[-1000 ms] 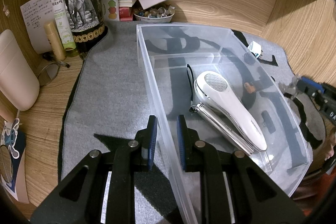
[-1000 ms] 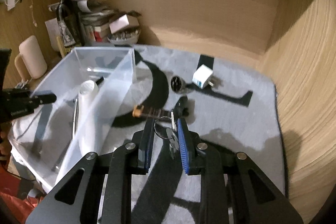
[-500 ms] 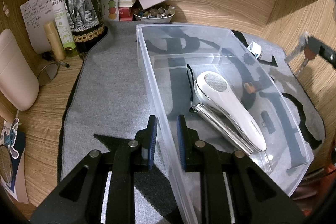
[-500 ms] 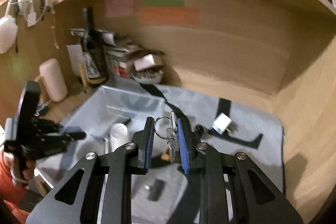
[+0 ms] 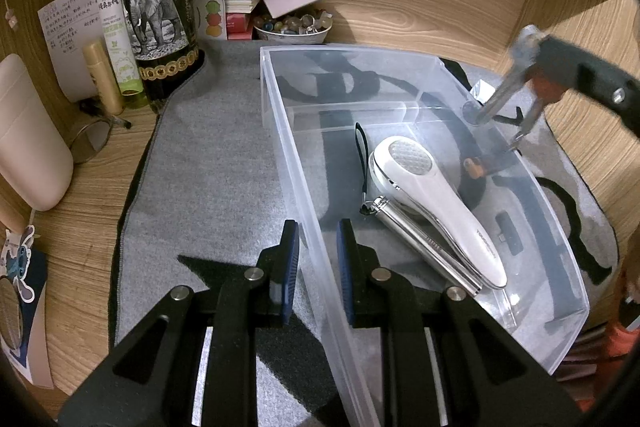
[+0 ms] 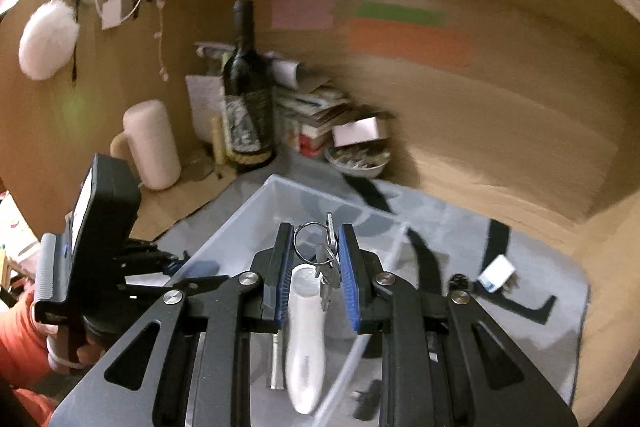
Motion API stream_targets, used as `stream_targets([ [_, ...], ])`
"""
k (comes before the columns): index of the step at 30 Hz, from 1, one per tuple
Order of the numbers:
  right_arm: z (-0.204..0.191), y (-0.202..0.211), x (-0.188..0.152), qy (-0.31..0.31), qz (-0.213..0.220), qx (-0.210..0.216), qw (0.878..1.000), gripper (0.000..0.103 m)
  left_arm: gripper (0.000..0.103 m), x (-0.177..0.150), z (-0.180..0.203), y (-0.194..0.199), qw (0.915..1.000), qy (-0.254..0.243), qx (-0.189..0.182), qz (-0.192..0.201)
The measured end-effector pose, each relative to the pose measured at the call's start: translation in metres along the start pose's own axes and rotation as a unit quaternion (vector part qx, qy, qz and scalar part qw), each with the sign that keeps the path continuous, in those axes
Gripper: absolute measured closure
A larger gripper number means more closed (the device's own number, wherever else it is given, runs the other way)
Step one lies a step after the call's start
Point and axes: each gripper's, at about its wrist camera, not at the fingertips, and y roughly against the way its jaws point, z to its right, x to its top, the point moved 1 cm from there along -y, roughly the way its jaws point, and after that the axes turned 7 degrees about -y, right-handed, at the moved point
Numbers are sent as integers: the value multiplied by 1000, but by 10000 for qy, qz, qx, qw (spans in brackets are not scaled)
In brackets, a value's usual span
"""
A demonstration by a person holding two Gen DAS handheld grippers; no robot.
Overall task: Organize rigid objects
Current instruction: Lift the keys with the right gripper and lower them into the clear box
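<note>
My left gripper (image 5: 318,239) is shut on the left wall of a clear plastic bin (image 5: 280,131) standing on a grey mat. In the bin lie a white handheld device (image 5: 432,203) and a silver metal tube (image 5: 424,247) with a black strap. My right gripper (image 6: 314,247) is shut on a bunch of keys (image 6: 326,267) on a ring, held in the air above the bin's right wall. In the left wrist view the keys (image 5: 500,95) dangle at the far right over that wall.
A white plug (image 6: 496,273), a round dark item (image 6: 458,283) and a small black piece (image 6: 366,399) lie on the mat right of the bin. A wine bottle (image 5: 160,7), a bead bowl (image 5: 294,29), books and a pale cylinder (image 5: 28,135) crowd the back left. Wooden walls close in behind and right.
My right gripper has lifted the keys off the mat and carried them up and left, over the bin's right side. The left gripper and the bin have stayed still.
</note>
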Motion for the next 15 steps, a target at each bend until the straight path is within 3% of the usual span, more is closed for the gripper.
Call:
stream_targets([
  [10, -7, -45, -18, 137, -790, 213, 9966, 83, 85, 0, -1, 0, 10000, 28, -24, 19],
  [11, -7, -47, -19, 132, -864, 225, 9959, 85, 86, -1, -1, 0, 10000, 31, -24, 19],
  [12, -6, -49, -20, 130, -904, 243, 9955, 94, 85, -1, -1, 0, 10000, 30, -26, 19],
  [15, -5, -55, -22, 122, -1068, 257, 9939, 94, 86, 0, 0, 0, 10000, 32, -29, 20],
])
